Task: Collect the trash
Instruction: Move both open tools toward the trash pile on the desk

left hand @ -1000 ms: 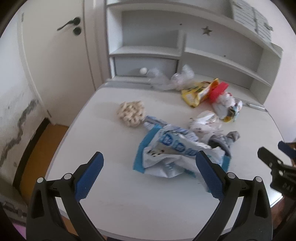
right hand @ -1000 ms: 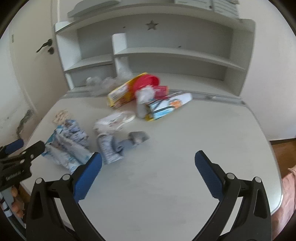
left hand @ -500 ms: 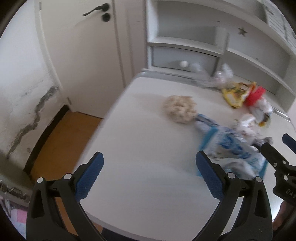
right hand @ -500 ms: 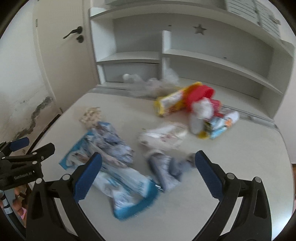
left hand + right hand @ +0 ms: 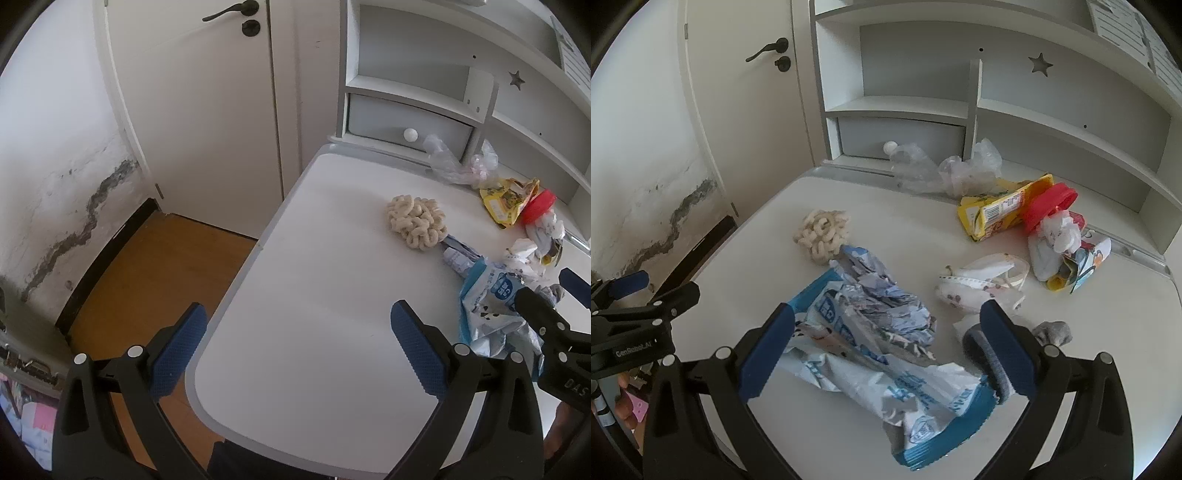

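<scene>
A crumpled blue-and-white wrapper lies on the white table, right between the open fingers of my right gripper. The wrapper also shows in the left wrist view. A pile of beige puffed rings sits behind it. A yellow snack bag, a red lid, a white crumpled wrapper and a grey sock lie to the right. My left gripper is open and empty over the table's left edge.
Clear plastic bags lie at the back by a drawer of the shelf unit. A white door and wooden floor are left of the table.
My left gripper has swung left, off the wrapper toward the table's left edge. My right gripper has moved left and forward until the blue-and-white wrapper lies between its fingers.
</scene>
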`<state>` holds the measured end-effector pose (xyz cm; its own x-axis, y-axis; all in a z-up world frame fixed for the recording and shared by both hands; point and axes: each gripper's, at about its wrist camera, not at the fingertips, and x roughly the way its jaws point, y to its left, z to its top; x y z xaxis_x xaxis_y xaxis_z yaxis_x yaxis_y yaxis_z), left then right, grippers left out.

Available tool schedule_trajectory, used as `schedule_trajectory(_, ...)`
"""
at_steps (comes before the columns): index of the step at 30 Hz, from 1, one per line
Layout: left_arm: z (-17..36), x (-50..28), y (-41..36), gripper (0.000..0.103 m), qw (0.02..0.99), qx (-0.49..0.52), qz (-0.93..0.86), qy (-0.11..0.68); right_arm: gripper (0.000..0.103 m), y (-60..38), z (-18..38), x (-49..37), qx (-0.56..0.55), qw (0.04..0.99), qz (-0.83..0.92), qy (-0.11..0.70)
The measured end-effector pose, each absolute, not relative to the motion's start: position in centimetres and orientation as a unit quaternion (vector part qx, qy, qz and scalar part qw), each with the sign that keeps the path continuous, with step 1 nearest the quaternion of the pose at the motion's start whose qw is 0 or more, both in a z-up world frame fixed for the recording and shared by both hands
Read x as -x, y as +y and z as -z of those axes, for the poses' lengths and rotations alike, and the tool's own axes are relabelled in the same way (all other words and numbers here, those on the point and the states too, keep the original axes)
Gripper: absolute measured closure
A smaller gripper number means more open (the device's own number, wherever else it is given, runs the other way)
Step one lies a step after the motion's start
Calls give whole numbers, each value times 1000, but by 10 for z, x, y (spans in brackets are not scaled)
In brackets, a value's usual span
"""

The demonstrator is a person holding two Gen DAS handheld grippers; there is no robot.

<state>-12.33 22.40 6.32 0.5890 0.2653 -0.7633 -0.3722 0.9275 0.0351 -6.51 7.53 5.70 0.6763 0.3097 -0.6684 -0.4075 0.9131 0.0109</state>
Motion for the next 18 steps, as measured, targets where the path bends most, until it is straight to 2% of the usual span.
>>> schedule_trajectory(9, -64, 129, 222, 6, 890, 72, -174, 415, 6, 71, -58, 72, 79, 914, -191, 348)
schedule_trajectory(18, -64, 120, 178, 6, 900, 55, -121, 415, 6, 16, -61, 78, 67, 926, -132, 347)
